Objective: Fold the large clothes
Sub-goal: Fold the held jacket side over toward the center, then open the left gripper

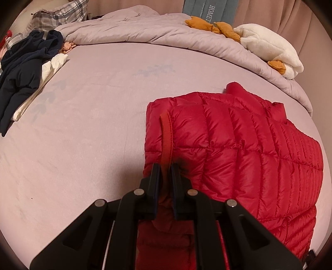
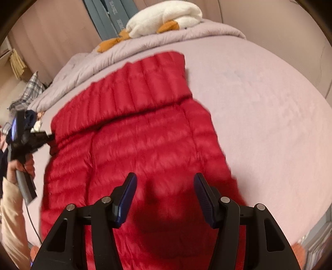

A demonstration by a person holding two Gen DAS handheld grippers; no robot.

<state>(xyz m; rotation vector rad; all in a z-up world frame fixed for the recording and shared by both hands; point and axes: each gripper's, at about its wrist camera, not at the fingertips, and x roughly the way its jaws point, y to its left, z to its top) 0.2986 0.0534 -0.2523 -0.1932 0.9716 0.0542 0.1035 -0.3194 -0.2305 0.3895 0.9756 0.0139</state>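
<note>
A red quilted down jacket (image 1: 238, 145) lies on the pink bed sheet (image 1: 93, 124), one part folded over its body. My left gripper (image 1: 165, 166) is shut on the jacket's red edge band near the folded side. In the right wrist view the jacket (image 2: 134, 135) spreads across the bed, a folded section lying across its top. My right gripper (image 2: 165, 178) is open, hovering just above the jacket's near end and holding nothing. The left gripper (image 2: 49, 138) shows at the jacket's left edge, held by a hand.
A grey duvet (image 1: 145, 35) is bunched along the far side of the bed with a white and orange plush toy (image 1: 269, 47) on it. Dark and white clothes (image 1: 27, 72) and a plaid pillow (image 1: 60, 14) lie at the far left. Curtains hang behind.
</note>
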